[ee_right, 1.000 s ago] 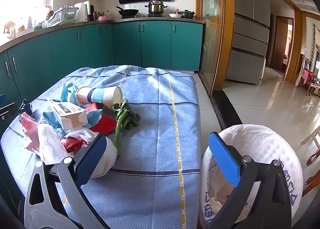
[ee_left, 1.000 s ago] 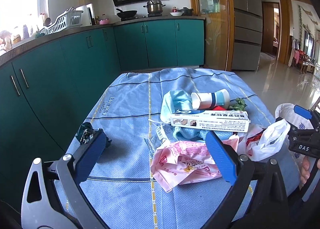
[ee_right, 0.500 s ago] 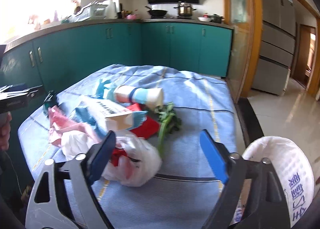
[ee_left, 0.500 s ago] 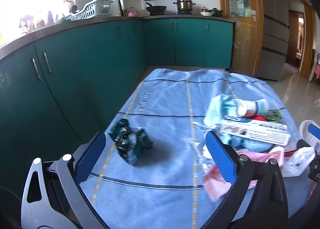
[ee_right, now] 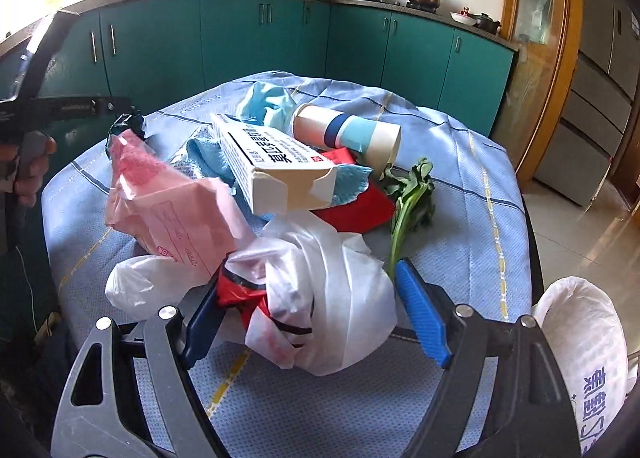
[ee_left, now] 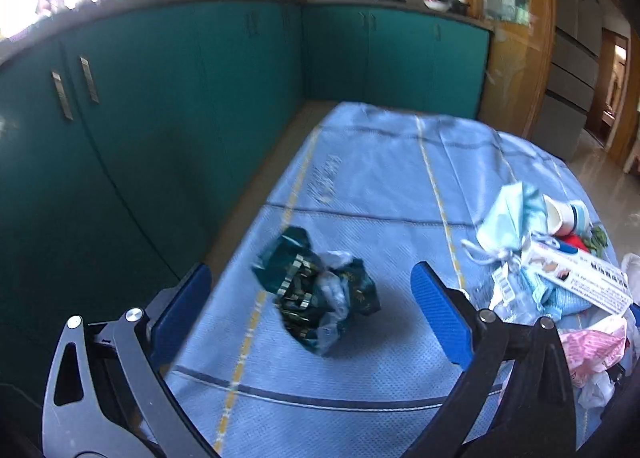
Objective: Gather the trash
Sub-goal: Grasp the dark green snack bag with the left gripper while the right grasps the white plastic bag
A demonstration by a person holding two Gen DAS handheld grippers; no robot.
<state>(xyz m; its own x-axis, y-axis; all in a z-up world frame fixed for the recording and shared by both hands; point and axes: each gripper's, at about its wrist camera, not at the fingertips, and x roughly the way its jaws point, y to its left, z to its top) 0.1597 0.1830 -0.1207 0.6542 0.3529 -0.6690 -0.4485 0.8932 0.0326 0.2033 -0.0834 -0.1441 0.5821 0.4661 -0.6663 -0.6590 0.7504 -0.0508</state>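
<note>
the right gripper [ee_right: 316, 316] has closed in on the crumpled white plastic bag [ee_right: 320, 290] at the near edge of the table [ee_right: 460, 218], which now sits between its wide-spread fingers, not yet pinched. the left gripper [ee_left: 312, 298] has swung left off the main pile, fingers wide and empty, framing the dark green wrapper [ee_left: 316, 290] lying alone. farther right, the lined trash bin [ee_right: 588, 362] waits; judged, two pickups are imminent.

left tool [ee_left: 310, 304]: jaws wide apart | right tool [ee_right: 312, 312]: jaws wide apart
</note>
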